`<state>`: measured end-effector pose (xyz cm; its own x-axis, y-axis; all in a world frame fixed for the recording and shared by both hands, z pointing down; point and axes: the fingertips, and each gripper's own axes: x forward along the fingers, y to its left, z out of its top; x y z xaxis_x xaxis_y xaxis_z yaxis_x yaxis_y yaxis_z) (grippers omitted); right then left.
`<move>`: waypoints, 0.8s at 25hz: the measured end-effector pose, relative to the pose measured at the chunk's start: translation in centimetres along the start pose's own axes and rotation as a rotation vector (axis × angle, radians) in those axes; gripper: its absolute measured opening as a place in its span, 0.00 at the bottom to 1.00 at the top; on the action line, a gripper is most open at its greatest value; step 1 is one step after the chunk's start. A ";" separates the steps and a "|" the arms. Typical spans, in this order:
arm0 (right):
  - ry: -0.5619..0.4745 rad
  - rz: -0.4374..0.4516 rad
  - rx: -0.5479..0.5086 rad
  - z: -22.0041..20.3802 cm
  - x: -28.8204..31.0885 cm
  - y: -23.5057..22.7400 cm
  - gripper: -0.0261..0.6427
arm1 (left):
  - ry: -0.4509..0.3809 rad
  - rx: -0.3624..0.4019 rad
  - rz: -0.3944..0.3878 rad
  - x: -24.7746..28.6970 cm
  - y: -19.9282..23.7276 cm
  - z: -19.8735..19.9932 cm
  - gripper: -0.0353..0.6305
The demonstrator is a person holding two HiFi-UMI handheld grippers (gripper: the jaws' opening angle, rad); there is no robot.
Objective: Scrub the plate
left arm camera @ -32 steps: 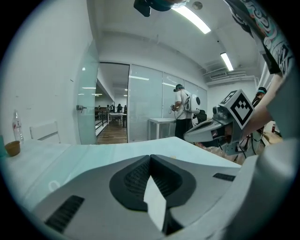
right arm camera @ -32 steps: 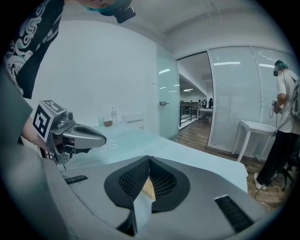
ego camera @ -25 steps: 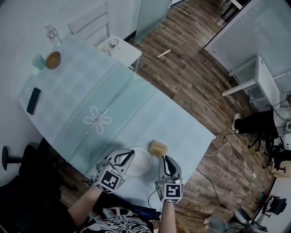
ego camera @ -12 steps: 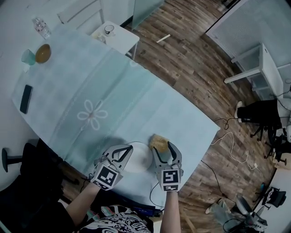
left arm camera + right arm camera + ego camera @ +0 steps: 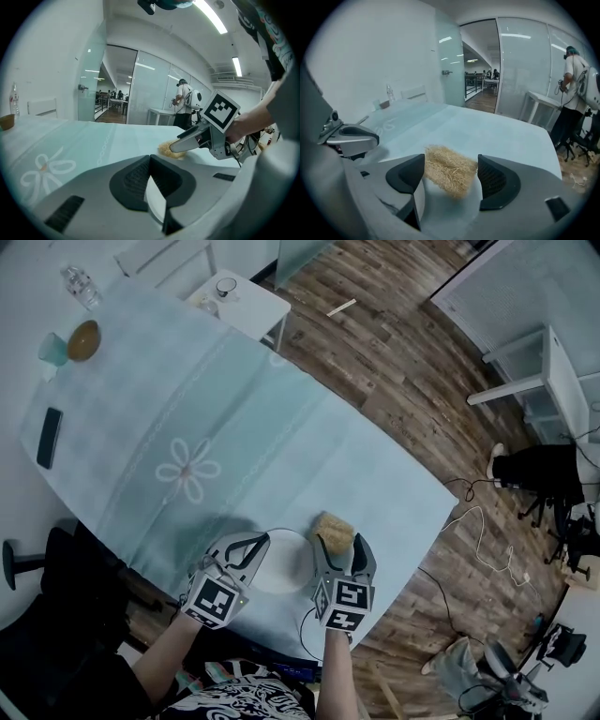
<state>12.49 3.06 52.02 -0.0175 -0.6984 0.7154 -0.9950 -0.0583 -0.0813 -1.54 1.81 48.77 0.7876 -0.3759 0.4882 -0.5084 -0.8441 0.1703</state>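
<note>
Right gripper view: right gripper (image 5: 450,165) jaws just opened wide, loofah scrubber (image 5: 449,177) left ungripped between them; plate (image 5: 157,202) is kept pinched by left gripper (image 5: 151,160); scrubbing likely stalled.

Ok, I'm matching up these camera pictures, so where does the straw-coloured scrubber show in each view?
Head view: scrubber lower centre, at the far right edge of the plate.
Left gripper view: scrubber a small tan tuft just right of centre.
Right gripper view: scrubber large, low centre.
Shared landmark: the flower print, faint in the right gripper view.
</note>
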 end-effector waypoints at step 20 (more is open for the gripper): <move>-0.017 0.059 0.003 -0.3 1.2 0.2 0.14 | 0.025 -0.001 0.024 -0.3 0.2 -1.1 0.09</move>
<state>12.22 2.39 53.08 -0.0746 -0.7130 0.6972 -0.9920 -0.0186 -0.1252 -2.21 2.18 49.57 0.7664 -0.3862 0.5134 -0.5273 -0.8346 0.1593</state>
